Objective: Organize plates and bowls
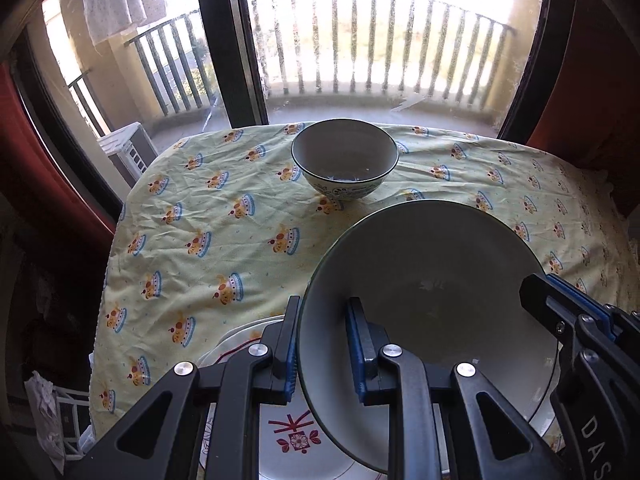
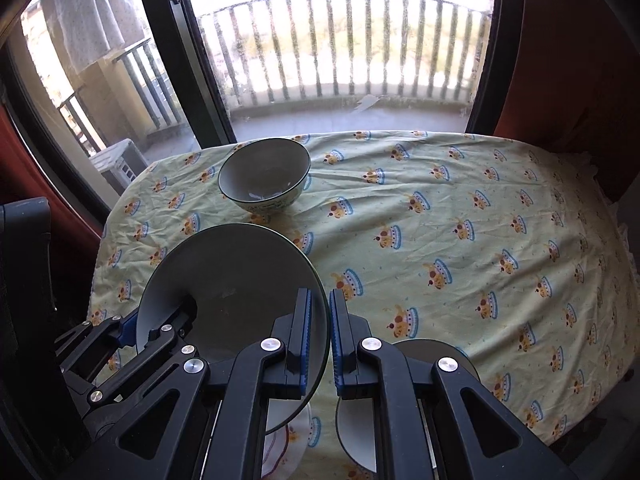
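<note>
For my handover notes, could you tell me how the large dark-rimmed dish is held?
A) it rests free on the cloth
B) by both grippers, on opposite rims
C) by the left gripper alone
B: the left gripper and right gripper each clamp the dish rim.

Left claw (image 1: 322, 344) clamped; right claw (image 2: 319, 338) clamped, both angled down.

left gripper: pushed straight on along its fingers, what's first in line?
Left gripper is shut on the big bowl's rim. Beyond it, probably bare tablecloth; the small bowl sits farther off. Depth unclear.
</note>
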A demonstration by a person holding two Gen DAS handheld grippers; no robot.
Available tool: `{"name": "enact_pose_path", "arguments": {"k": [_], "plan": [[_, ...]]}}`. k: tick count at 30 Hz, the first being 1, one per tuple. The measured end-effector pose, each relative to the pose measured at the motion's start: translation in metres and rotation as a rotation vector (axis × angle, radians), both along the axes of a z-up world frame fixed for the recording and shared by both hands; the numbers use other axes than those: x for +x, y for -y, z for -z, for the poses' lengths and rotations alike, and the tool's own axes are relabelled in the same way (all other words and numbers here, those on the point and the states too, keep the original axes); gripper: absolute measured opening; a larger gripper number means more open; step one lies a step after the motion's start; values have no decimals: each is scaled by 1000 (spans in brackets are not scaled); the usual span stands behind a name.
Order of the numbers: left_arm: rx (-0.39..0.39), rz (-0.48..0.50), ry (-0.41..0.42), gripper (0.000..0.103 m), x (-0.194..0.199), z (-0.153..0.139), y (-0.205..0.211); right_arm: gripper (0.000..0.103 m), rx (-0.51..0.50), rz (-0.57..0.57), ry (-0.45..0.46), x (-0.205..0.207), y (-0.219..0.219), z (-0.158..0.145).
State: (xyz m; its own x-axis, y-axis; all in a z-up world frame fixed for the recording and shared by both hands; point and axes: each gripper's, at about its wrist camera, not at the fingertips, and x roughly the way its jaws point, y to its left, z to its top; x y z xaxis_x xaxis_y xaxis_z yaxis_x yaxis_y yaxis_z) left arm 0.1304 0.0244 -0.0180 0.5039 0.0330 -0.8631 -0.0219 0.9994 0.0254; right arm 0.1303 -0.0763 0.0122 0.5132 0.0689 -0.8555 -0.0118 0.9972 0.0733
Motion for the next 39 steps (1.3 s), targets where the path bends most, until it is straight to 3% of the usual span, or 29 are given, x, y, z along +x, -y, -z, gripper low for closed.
{"name": "enact_pose_path", "arguments": {"k": [17, 39], "plan": [[-48, 5, -13, 19, -21, 4, 74, 12, 0, 9, 16, -26, 84, -3], [-54, 7, -121, 19, -45, 39, 105, 12, 6, -10, -113, -54, 119, 33]]}}
